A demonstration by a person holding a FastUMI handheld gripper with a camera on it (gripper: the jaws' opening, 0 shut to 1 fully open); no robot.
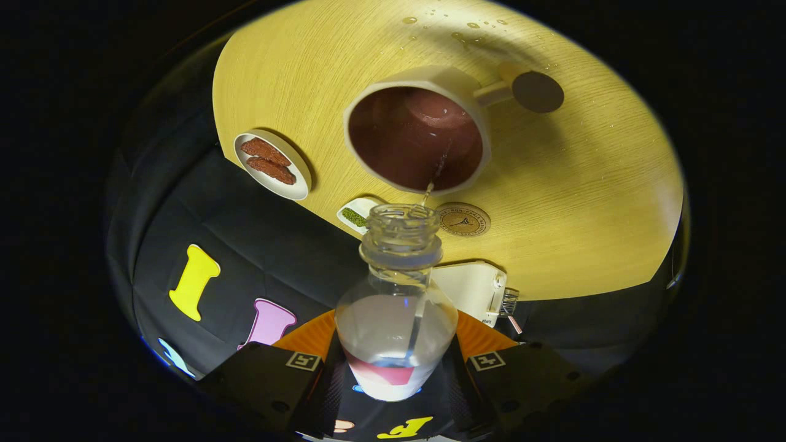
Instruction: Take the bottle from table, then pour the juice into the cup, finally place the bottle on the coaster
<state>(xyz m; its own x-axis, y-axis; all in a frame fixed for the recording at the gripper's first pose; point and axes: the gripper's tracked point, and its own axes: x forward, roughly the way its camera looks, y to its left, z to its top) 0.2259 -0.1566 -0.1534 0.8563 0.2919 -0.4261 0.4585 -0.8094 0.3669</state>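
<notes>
Both fingers of the gripper (396, 368) clamp the tilted bottle (398, 307), its thin juice stream falling into the cup (417, 135).

Bright tabletop glare, fisheye-warped dark edges

One bottle (396, 301) sat between the two fingers (270, 380) of the single gripper (396, 383). One cup (417, 136), one coaster (463, 220), one plate (273, 166) carrying two brown pieces (268, 161), and one small dish (356, 215) were on the one table (583, 202).

Plate (299, 184) of two browned pieces (268, 161) on table (583, 202).
</notes>
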